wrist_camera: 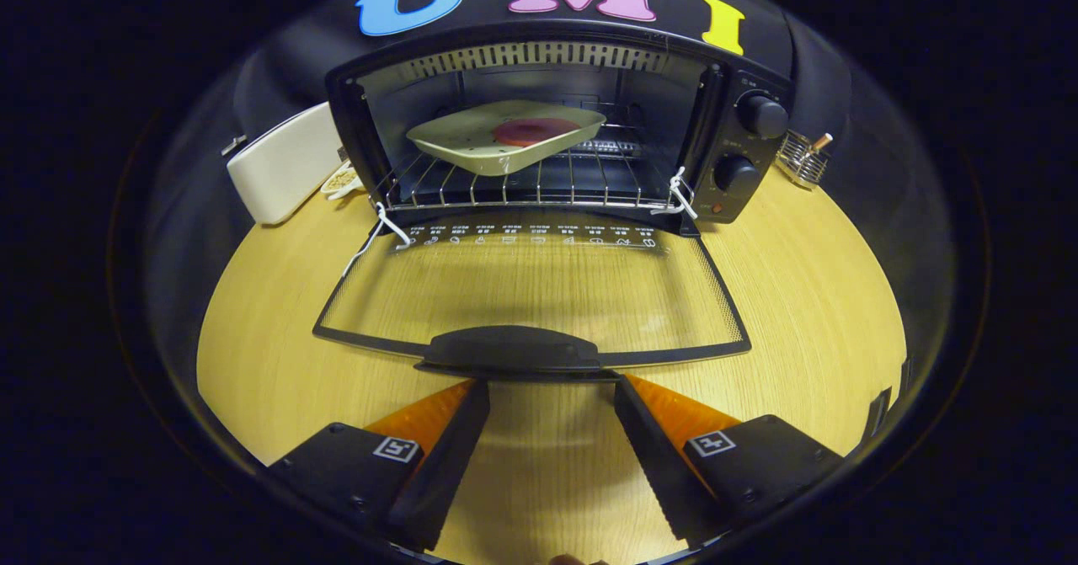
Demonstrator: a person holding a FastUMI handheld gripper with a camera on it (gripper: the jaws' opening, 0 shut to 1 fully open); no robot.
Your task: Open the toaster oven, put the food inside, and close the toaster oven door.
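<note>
**Door down, food loaded, jaws at the handle**

Item 1: gripper (552, 388). I hold its jaws spread, gripping nothing, their tips just short of the door handle (512, 349) and a little under its near edge. I judge this a lifting approach: the remaining step is to swing the door shut.

Item 2: toaster oven door (539, 287). Glass panel in a dark frame, folded fully down and lying flat over the bench (792, 295), handle nearest me. White cord ties (679, 194) sit at both hinge corners, purpose unclear.

Item 3: toaster oven (556, 127). Cavity open, two knobs (762, 115) on its right-hand panel.

Item 4: wire rack (522, 184). It carries a pale tray (472, 140), set at an angle and well inside, so the door should clear it.

Item 5: food (536, 131). A flat reddish round disc lying in the tray; already inside the oven.

Item 6: white box-like appliance (282, 165), beside the oven on its left, with a small dish of something pale (341, 180) between them; contents too small to name.

Item 7: wire holder (804, 159), to the right of the oven, holding a stick-like object.
</note>
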